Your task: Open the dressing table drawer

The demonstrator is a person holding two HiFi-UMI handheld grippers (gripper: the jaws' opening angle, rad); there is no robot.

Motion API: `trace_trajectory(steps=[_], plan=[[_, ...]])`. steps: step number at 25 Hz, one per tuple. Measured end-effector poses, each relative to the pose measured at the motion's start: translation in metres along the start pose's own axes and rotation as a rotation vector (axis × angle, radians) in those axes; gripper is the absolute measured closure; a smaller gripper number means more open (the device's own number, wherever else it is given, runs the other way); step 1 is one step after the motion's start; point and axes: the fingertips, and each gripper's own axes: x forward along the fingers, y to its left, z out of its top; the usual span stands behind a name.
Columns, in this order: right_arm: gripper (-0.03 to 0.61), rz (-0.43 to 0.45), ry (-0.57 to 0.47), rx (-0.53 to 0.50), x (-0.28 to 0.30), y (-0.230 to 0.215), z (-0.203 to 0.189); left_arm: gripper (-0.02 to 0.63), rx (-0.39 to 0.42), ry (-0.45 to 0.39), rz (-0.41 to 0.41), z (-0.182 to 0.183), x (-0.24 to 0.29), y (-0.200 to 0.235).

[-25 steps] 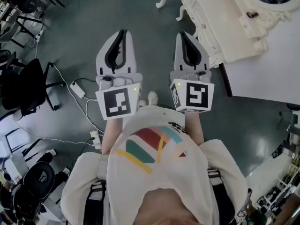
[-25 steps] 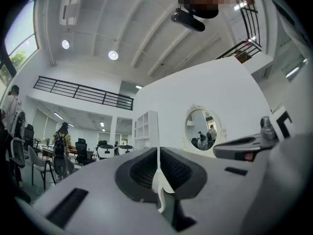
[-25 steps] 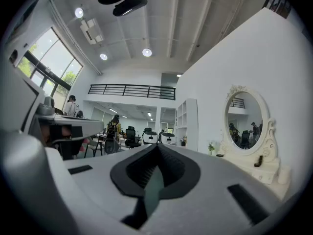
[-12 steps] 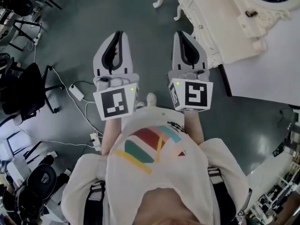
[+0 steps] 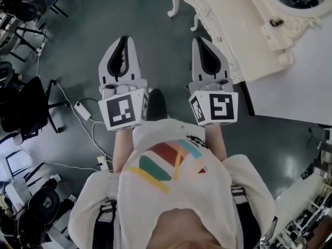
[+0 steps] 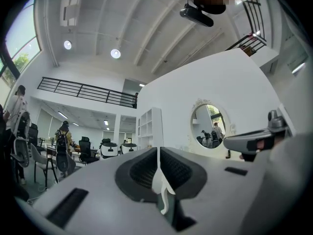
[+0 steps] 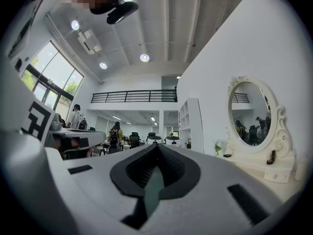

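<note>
Left gripper (image 5: 124,40) hangs over the dark floor with its jaws pressed together and nothing between them, a cable (image 5: 67,100) and its white adapter (image 5: 83,109) trailing on the floor to its near left. Just right of it, the right gripper (image 5: 200,41) is likewise closed and empty, its tip near the carved front edge of the cream dressing table (image 5: 244,30), which fills the far right with its round mirror (image 7: 251,115) on top. The drawer sits in that front edge, but from this steep angle its face barely shows; a small dark knob (image 5: 219,39) there is probably its pull. Neither gripper is touching the table yet. With both jaws together, a reach now would only bump the knob, so one must spread first. A slanted pull could slip off so small a knob, or drag the light, curved-legged table instead of freeing the drawer. The loose cable could also catch a foot.
</note>
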Motion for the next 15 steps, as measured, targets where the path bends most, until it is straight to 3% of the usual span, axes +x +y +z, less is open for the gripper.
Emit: trace_trajectory(steps=[10,15], plan=[[0.578,-0.077,-0.033,-0.013,0.058,-0.058,-0.003,0.597,0.003,-0.092,-0.022,-0.003,0.101,0.021],[0.578,-0.120,0.005,-0.022,0.112,-0.079,-0.022,0.597,-0.007,-0.062,-0.049,-0.029,0.170,0.038]])
